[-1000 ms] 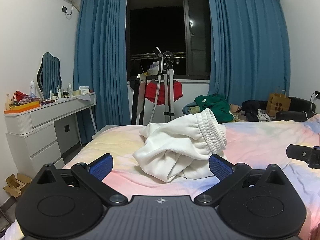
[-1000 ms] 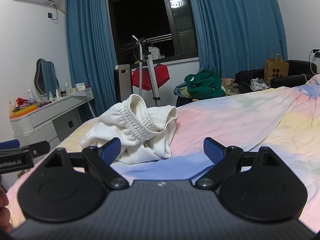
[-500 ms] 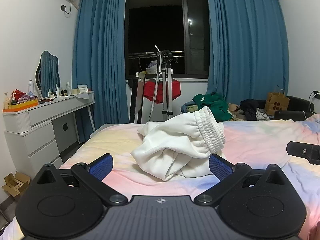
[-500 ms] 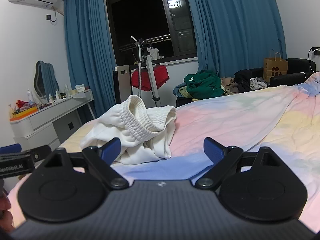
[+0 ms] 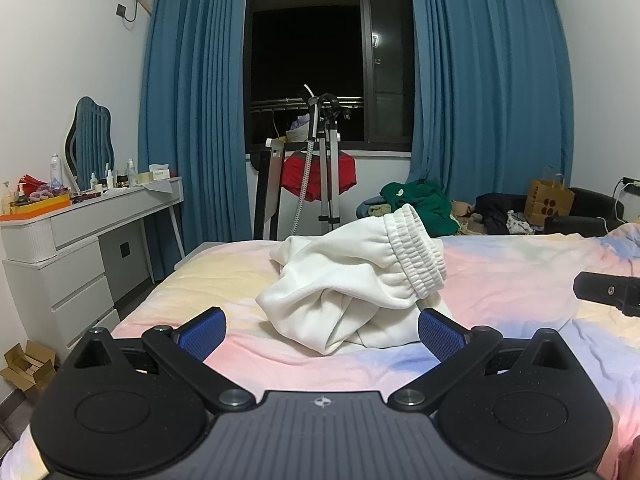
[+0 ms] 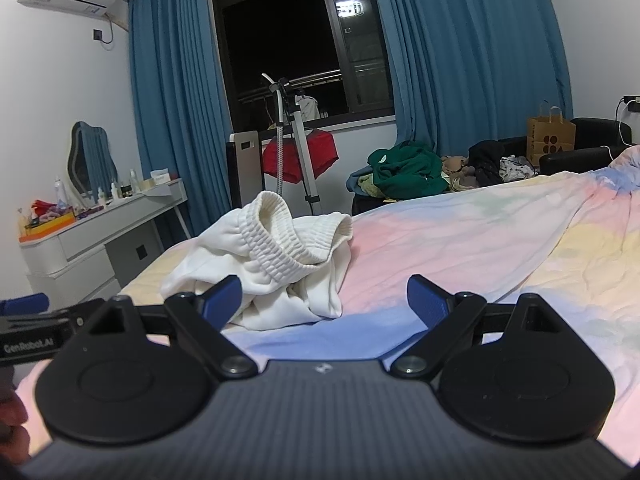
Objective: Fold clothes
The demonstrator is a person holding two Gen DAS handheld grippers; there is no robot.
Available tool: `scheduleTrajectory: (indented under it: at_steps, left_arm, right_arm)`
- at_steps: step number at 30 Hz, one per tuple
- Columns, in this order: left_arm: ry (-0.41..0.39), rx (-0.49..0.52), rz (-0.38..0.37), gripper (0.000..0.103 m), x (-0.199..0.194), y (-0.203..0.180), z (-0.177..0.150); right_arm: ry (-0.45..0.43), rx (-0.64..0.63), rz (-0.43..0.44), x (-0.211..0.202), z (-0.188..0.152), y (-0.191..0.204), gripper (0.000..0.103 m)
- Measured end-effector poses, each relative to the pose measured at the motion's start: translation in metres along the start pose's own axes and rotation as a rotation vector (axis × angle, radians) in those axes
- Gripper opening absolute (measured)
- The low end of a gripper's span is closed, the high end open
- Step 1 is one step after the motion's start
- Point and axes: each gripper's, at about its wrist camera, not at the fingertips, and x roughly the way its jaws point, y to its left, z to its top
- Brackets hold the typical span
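Bedroom, pastel bedsheet [image 5: 500,276] | crumpled white sweatpants [image 5: 356,284] near foot edge, unfolded | left gripper [image 5: 322,330], right gripper [image 6: 324,300] spread wide, empty, poised for grasp

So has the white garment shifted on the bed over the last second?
No. The white garment lies in the same crumpled heap on the bed, its ribbed cuff below the green clothes as before.

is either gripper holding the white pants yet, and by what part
Nothing is held. The left gripper and right gripper are both open, short of the crumpled white pants on the bed.
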Motion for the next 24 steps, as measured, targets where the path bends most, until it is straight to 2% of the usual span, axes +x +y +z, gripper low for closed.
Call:
scheduleTrajectory:
  at_steps: [4,10,16,24]
  left_arm:
    - [0.008,0.014,-0.01,0.103,0.007,-0.003,-0.005]
    - [0.046,0.061,-0.019,0.103,0.039,-0.018,-0.005]
    - [0.067,0.066,-0.026,0.103,0.108,-0.041,0.023]
    - [0.064,0.038,-0.058,0.101,0.214,-0.072,0.057]
  right_arm:
    - [0.02,0.019,-0.044,0.001,0.002,-0.002,0.091]
    - [0.015,0.064,-0.11,-0.001,0.002,-0.013,0.091]
    - [0.018,0.081,-0.153,0.006,-0.004,-0.025,0.091]
    - [0.088,0.121,-0.206,0.044,-0.015,-0.043,0.091]
